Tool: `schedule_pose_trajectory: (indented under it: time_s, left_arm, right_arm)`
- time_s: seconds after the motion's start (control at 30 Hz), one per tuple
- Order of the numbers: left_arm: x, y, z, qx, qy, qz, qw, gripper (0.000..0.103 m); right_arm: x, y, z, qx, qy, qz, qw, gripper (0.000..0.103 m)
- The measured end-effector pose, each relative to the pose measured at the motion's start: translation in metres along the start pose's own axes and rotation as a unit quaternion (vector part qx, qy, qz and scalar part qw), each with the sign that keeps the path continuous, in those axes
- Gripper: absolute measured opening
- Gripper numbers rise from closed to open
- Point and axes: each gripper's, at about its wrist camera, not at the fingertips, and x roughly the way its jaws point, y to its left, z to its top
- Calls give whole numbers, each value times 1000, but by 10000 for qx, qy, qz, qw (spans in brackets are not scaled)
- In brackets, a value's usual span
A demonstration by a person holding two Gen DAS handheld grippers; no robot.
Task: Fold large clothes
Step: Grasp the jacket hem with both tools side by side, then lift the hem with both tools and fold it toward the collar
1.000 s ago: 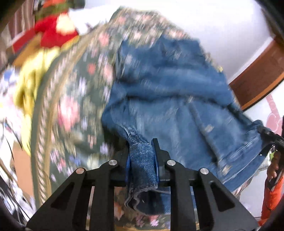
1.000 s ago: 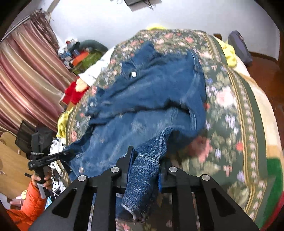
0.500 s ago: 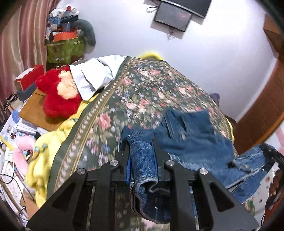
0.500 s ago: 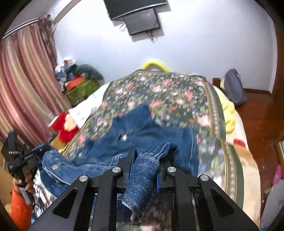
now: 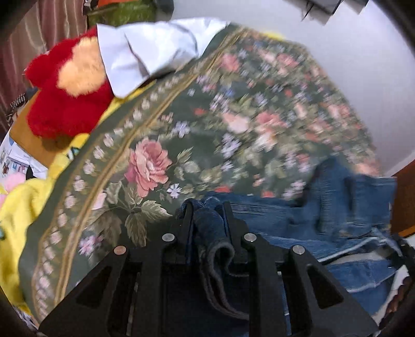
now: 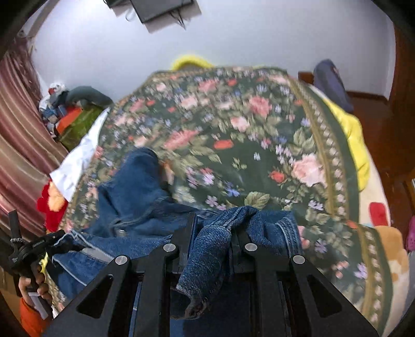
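A blue denim jacket [image 5: 337,210] hangs between my two grippers over the near end of a bed with a dark green floral bedspread [image 5: 207,124]. My left gripper [image 5: 207,212] is shut on a bunched denim edge. My right gripper [image 6: 212,223] is shut on another edge of the same jacket [image 6: 135,191], with a fold draped over its fingers. The jacket's far part lies on the bedspread [image 6: 259,145]. In the right wrist view the left gripper [image 6: 33,246] shows at the left edge, gripping denim.
A red plush toy [image 5: 64,90] and a white cloth [image 5: 150,51] lie at the bed's left side. A yellow blanket [image 5: 15,207] hangs at the left edge, and also on the right side [image 6: 355,137]. A curtain [image 6: 18,145] and clutter stand left; a screen [image 6: 160,10] hangs on the wall.
Both grippers have pulled the jacket toward the near end of the bed. Much more bare bedspread shows beyond the jacket now. Both keep their hold on the denim.
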Motion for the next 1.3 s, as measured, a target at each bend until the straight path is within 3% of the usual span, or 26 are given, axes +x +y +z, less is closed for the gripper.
schedule_pose_trajectory:
  time_s: [0.2, 0.33, 0.4, 0.43, 0.47, 0.5, 0.53, 0.67, 0.77, 0.87, 1.1, 1.3]
  left_arm:
    - [10, -11, -7, 468, -49, 324, 9984, 24]
    - [12, -12, -7, 619, -20, 439, 9971, 24]
    - [13, -12, -8, 650, -46, 592, 9961, 35]
    - [14, -13, -10, 711, -132, 862, 9936, 57]
    - [15, -15, -13, 831, -187, 1019, 9911, 70]
    - [14, -18, -19, 1096, -172, 1049, 9883, 71]
    - [11, -18, -22, 1217, -154, 984, 9876, 71]
    - [-17, -15, -29, 1252, -199, 614, 9900, 70]
    - [-48, -13, -27, 1105, -319, 470, 9923, 71]
    - [-80, -19, -27, 1227, -506, 393, 9904, 71]
    - [-127, -55, -61, 2191, -716, 272, 9727, 81]
    - [-110, -86, -106, 2761, -417, -114, 9602, 83]
  right_arm:
    - [15, -36, 1, 349, 278, 813, 9957, 16]
    - [4, -38, 1, 199, 420, 1024, 9937, 16]
    - [-8, -41, 1, 229, 345, 923, 9949, 16]
    - [-15, -44, 2, 220, 272, 748, 9966, 16]
    - [-27, -50, 5, 192, 127, 290, 9993, 16]
    - [-33, -54, 6, 181, 60, 53, 9998, 16]
    - [-44, -64, 7, 213, 39, -182, 9996, 16]
    - [-78, -84, -4, 182, 116, -157, 9996, 16]
    - [-106, -76, -23, -283, 50, -478, 9984, 16]
    - [-127, -62, -41, -550, -105, -502, 9972, 16]
    - [-142, -2, -71, -1344, -259, -338, 9900, 16]
    - [-112, 57, -103, -2069, -39, -109, 9783, 16]
